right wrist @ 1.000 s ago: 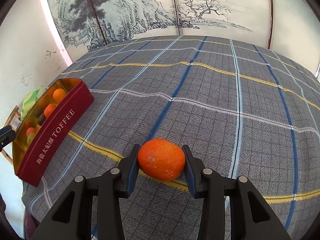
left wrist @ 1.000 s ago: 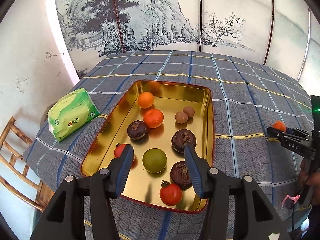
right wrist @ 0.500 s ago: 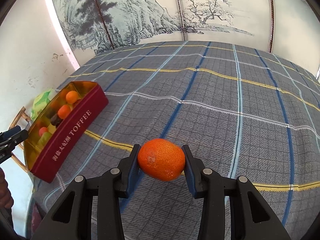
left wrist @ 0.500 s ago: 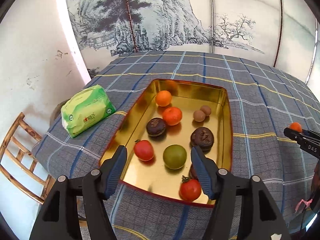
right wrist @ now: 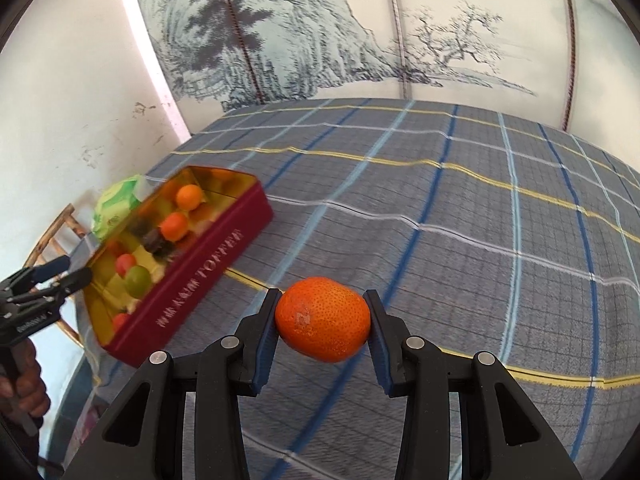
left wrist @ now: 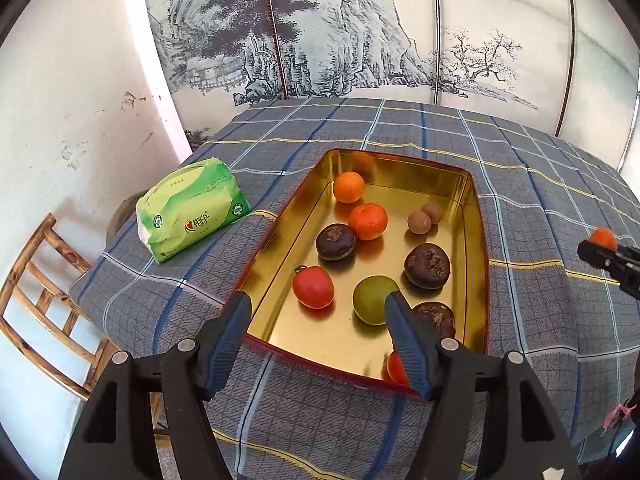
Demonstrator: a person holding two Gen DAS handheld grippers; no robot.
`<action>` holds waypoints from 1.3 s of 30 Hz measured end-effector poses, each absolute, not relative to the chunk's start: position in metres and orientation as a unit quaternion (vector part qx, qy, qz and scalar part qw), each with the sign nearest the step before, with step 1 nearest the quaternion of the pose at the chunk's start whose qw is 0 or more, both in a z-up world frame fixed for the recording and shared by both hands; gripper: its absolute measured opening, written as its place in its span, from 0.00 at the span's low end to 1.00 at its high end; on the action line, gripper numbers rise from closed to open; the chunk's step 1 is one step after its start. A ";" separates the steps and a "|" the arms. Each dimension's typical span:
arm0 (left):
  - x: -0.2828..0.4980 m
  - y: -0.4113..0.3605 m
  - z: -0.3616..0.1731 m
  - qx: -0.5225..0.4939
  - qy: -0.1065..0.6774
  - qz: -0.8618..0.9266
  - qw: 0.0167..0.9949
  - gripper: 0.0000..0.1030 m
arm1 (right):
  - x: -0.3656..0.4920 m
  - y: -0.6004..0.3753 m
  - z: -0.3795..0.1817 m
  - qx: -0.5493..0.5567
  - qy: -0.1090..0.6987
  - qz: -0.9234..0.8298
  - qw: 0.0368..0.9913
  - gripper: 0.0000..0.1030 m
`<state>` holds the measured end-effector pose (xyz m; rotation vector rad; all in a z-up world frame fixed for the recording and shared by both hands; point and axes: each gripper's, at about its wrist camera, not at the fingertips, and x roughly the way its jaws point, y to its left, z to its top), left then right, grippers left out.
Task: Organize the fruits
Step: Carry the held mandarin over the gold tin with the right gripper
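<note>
A gold-lined red tin (left wrist: 476, 216) on the checked tablecloth holds two oranges (left wrist: 368, 221), two red tomatoes (left wrist: 313, 287), a green fruit (left wrist: 372, 298), several dark fruits and two small brown ones. My left gripper (left wrist: 318, 308) is open and empty above the tin's near end. My right gripper (right wrist: 322, 312) is shut on an orange tangerine (right wrist: 323, 319), held above the cloth to the right of the tin (right wrist: 200, 280). The right gripper and tangerine (left wrist: 604, 238) also show at the right edge of the left wrist view.
A green tissue pack (left wrist: 192, 210) lies on the cloth left of the tin. A wooden chair (left wrist: 44, 280) stands beyond the table's left edge. A painted screen stands behind the table. The cloth right of the tin is open.
The right gripper has lifted the tangerine off the cloth and moved it toward the tin. The left gripper has drawn back and up from the tin, still open.
</note>
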<state>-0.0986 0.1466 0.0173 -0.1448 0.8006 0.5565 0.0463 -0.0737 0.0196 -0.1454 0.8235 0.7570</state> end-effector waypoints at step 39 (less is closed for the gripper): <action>-0.118 0.170 0.008 -0.087 0.386 0.263 0.880 0.71 | 0.002 0.099 0.021 -0.124 0.406 0.485 0.765 0.41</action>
